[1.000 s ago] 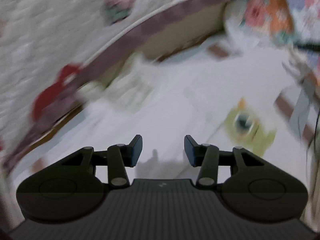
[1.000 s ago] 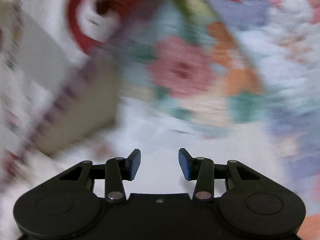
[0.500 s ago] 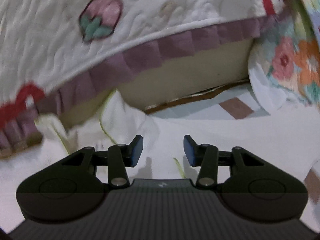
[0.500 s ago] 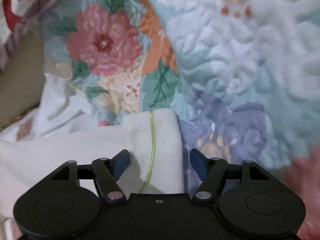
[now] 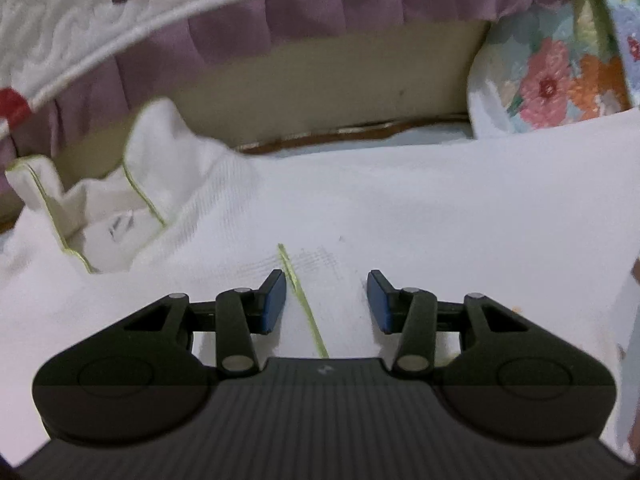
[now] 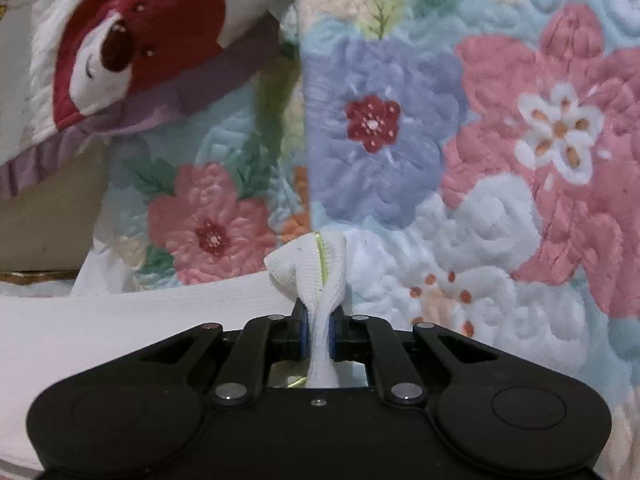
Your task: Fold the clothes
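The white garment (image 5: 400, 208) lies spread flat under the left gripper (image 5: 326, 300), a ribbed knit with thin lime-green piping — one green line (image 5: 304, 312) runs between the spread jaws, nearer the left blue pad, and neither pad touches the cloth. At about ten o'clock from that gripper the fabric bunches up into a rumpled, green-edged opening (image 5: 100, 208) with a small grey mark inside.

In the right wrist view, the right gripper (image 6: 319, 330) has its jaws pressed together on a corner of the same garment (image 6: 316, 264); the pinched cloth is squeezed narrow between the blue pads and flares above them into a puffed tuft with the green stripe showing at twelve o'clock. The rest of the white cloth stretches away toward nine o'clock.

Beyond the tuft, a floral quilt (image 6: 500, 168) in pink, blue and pale aqua fills the view from twelve to four o'clock. At ten o'clock sits a white quilted cover with a red bear (image 6: 132, 40) and a purple ruffle (image 5: 280, 20) — under it, a plain beige panel (image 5: 340, 92).
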A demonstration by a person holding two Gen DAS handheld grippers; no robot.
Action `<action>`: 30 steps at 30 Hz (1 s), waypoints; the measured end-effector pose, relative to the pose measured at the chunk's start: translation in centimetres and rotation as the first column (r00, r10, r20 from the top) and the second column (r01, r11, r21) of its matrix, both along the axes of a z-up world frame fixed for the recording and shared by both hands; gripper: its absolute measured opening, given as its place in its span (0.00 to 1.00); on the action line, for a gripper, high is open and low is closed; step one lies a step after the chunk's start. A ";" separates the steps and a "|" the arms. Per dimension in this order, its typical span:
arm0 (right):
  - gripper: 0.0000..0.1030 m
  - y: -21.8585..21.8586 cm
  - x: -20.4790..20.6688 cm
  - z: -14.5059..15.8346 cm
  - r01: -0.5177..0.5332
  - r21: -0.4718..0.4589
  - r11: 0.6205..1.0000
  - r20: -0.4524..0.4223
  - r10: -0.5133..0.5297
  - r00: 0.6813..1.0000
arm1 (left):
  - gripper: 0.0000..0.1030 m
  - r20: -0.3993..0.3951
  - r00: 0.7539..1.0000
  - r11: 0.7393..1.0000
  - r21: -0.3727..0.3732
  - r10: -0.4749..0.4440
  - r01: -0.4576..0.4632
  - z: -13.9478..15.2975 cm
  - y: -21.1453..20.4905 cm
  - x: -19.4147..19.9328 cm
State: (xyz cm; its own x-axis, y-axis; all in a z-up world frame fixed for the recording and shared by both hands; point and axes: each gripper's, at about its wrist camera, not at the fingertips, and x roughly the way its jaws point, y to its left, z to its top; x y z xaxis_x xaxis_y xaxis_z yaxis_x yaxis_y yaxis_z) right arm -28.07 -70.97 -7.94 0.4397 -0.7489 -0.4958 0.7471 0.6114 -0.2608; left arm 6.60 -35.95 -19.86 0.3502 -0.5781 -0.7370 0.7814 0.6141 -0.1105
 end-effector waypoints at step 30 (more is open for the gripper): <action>0.11 18.2 18.2 0.2 -0.471 0.684 0.557 0.517 0.085 0.851 | 0.54 -0.123 0.980 0.901 -0.389 0.157 -0.193 10.6 16.8 0.0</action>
State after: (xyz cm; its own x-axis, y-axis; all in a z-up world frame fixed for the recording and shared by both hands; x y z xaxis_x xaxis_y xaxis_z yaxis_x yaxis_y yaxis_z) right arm -9.90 -52.77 -7.75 0.8414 0.0296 -0.5396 0.4081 0.6199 0.6702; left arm 6.64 -19.11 -9.24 0.4177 -0.7646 -0.4907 0.6417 0.6307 -0.4364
